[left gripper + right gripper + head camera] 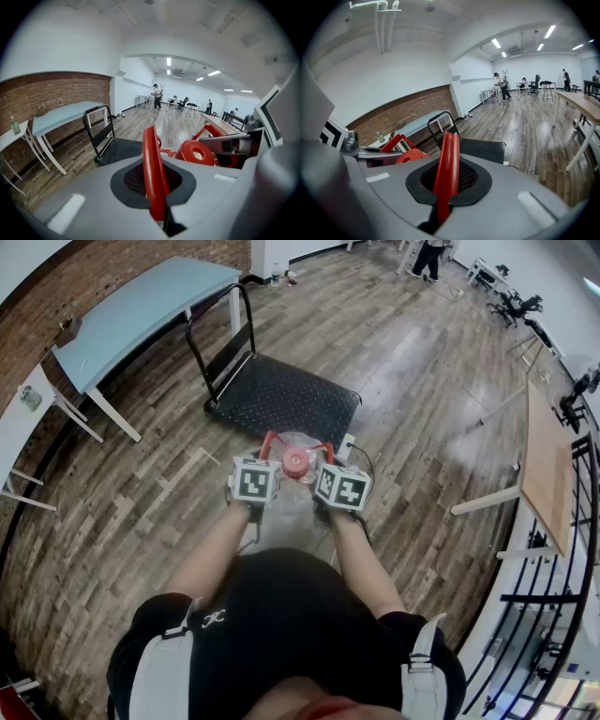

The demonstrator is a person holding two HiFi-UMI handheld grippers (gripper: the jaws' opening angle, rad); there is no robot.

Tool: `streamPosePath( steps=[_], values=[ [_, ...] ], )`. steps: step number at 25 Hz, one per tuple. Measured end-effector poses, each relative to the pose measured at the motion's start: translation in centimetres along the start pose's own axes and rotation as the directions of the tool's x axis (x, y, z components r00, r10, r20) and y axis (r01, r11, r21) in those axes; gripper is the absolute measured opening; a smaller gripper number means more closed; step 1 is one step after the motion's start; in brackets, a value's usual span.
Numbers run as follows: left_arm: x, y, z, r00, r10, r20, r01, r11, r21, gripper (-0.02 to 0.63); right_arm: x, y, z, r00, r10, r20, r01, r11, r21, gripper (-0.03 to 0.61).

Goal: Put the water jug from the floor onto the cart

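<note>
The water jug (292, 517) is a clear bottle with a red cap (295, 463) and a red carrying handle on each side. My left gripper (266, 452) is shut on the left red handle (153, 178). My right gripper (325, 457) is shut on the right red handle (446, 176). The jug hangs between them right in front of me, short of the cart's near edge. The cart (281, 397) is a low black platform with a black push bar (217, 338) at its far left end, and its deck is bare. The cap (196, 152) shows in both gripper views.
A light blue table (141, 310) stands left of the cart by the brick wall. A white table (19, 418) is at the far left and a wooden table (548, 465) at the right. A cable (364, 461) lies by the cart's near corner. People stand far back.
</note>
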State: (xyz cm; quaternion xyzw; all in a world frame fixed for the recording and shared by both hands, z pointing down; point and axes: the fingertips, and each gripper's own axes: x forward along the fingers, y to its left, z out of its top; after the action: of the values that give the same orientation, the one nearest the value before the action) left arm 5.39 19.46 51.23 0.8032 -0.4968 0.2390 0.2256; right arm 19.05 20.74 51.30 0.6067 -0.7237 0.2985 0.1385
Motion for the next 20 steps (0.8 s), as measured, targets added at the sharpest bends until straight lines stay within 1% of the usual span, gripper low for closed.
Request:
streamPosePath(
  steps=[8,13,17,20],
  values=[
    [0.0,0.5,-0.3,1.0,-0.001,-0.002,0.001,1.0,0.004,0.002,0.6,0.4,-0.6,1.0,-0.004,-0.017,0.005,1.0,0.015,0.014],
    [0.1,1.0,-0.8,1.0,-0.002,-0.011,0.002,1.0,0.014,0.002,1.3,0.7,-1.4,0.999,0.017,-0.032,-0.015,0.998,0.064,0.017],
    [0.2,1.7,-0.9,1.0,0.003,-0.008,-0.003,1.0,0.024,0.002,1.8,1.3,-1.7,0.999,0.026,-0.039,-0.024,0.998,0.065,0.017],
    [0.2,2.5,-1.1,1.0,-0.001,-0.014,0.001,1.0,0.017,0.002,2.2,2.1,-1.7,0.999,0.032,-0.044,-0.03,0.998,0.057,0.017]
  ],
)
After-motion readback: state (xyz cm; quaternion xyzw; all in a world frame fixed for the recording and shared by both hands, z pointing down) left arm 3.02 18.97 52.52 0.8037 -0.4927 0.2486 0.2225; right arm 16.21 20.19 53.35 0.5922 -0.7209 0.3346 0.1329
